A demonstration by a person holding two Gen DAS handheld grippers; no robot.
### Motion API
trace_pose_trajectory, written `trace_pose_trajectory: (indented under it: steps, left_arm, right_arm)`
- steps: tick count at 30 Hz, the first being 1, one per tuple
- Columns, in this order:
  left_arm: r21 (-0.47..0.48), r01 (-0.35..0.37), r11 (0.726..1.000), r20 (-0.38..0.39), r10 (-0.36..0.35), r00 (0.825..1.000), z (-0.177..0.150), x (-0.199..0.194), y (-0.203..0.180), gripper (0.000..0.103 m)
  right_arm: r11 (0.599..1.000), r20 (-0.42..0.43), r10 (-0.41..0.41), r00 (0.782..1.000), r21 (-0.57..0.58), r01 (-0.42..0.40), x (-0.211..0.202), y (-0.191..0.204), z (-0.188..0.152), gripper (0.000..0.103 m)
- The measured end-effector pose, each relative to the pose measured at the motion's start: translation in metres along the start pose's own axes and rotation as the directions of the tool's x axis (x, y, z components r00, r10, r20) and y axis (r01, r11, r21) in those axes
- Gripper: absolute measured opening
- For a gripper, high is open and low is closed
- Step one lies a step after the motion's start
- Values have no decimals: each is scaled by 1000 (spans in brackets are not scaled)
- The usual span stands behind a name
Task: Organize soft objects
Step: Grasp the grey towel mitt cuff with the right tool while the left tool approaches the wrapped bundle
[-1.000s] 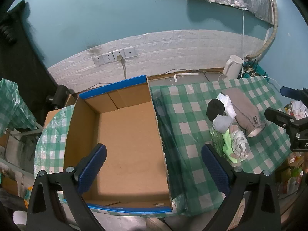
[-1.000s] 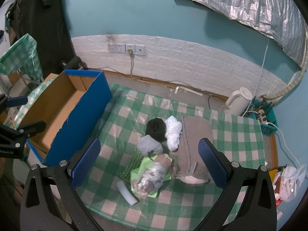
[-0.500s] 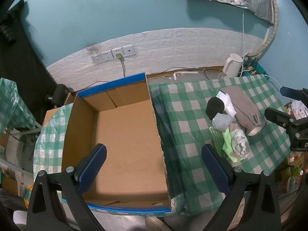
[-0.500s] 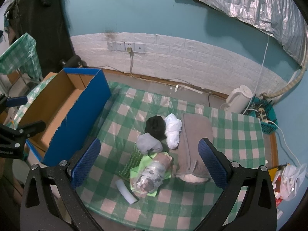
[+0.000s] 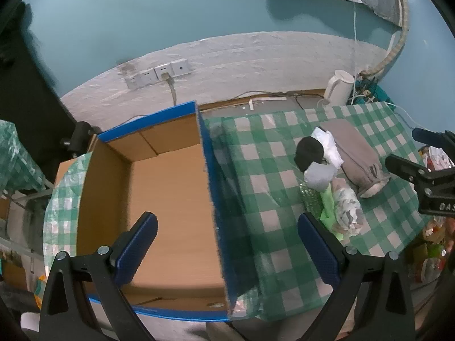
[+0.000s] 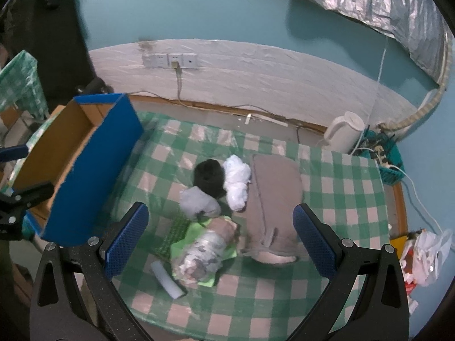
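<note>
A pile of soft things lies on the green checked tablecloth (image 6: 327,204): a black bundle (image 6: 209,176), a white bundle (image 6: 237,182), a pale grey bundle (image 6: 199,203), a folded taupe cloth (image 6: 274,207), and a wrapped patterned roll (image 6: 203,251) on a bright green sheet (image 6: 224,251). The pile also shows in the left wrist view, with the black bundle (image 5: 308,153) at its top. An open, empty cardboard box with blue sides (image 5: 165,199) stands to the left. My left gripper (image 5: 227,243) is open above the box's right wall. My right gripper (image 6: 220,240) is open above the pile.
A white tube (image 6: 167,280) lies at the table's front. A white kettle (image 6: 345,132) and a teal basket of cables (image 6: 388,164) stand at the back right. A plastic bag (image 6: 425,257) hangs off the right edge. Wall sockets (image 6: 170,60) are behind.
Both grippers have moved forward and a little lower, so the box and the pile look larger. Both stay open and empty.
</note>
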State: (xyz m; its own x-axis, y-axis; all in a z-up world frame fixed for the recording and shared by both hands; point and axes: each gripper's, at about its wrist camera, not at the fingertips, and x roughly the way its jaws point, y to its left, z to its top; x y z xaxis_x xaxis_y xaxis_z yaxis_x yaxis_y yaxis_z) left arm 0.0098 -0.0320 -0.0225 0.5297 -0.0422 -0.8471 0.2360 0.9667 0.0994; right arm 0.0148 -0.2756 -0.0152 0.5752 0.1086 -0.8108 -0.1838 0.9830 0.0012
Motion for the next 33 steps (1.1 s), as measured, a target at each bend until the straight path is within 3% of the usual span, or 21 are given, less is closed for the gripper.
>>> trace_pose_trajectory:
  steps: [12, 33]
  left_arm:
    - [49, 2, 999, -54, 1, 999, 3, 22, -32, 100]
    - [79, 35, 996, -134, -24, 991, 14, 76, -81, 100]
  right_arm:
    - [993, -80, -69, 994, 88, 76, 35, -41, 1, 101]
    - [984, -241, -72, 968, 139, 108, 120, -81, -22, 101]
